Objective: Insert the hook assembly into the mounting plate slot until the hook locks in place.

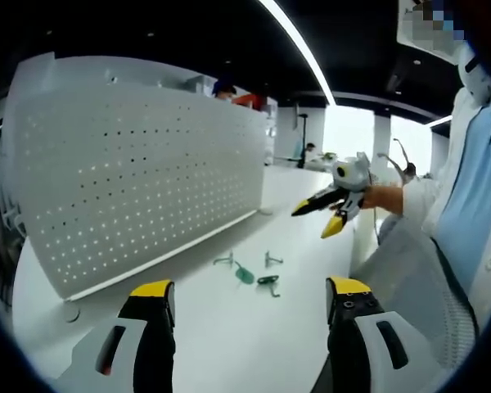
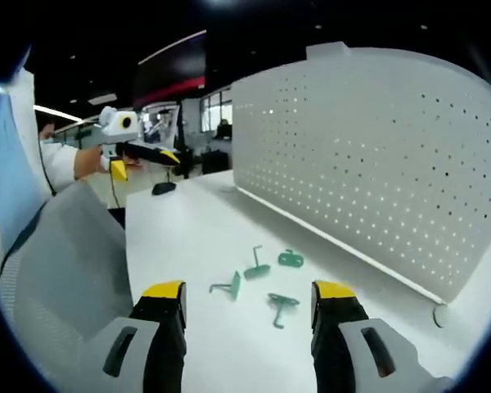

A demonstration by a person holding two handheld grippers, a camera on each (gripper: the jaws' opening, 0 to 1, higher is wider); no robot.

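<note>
A white perforated mounting plate (image 1: 131, 180) stands upright on the white table (image 1: 229, 344), to the left in the left gripper view and to the right (image 2: 376, 164) in the right gripper view. Several green hook pieces (image 1: 254, 272) lie loose on the table in front of it; in the right gripper view the hook pieces (image 2: 262, 282) lie just beyond my jaws. My left gripper (image 1: 250, 291) is open and holds nothing, a short way before the hooks. My right gripper (image 2: 249, 291) is open too. Each is held above the table, seen from the other: right gripper (image 1: 317, 219), left gripper (image 2: 145, 163).
A person in a white and blue coat (image 1: 475, 180) stands beside a grey mesh chair back (image 2: 57, 270) at the table's edge. A small black object (image 2: 164, 187) lies at the table's far end. The plate rests on a round foot (image 2: 439, 313).
</note>
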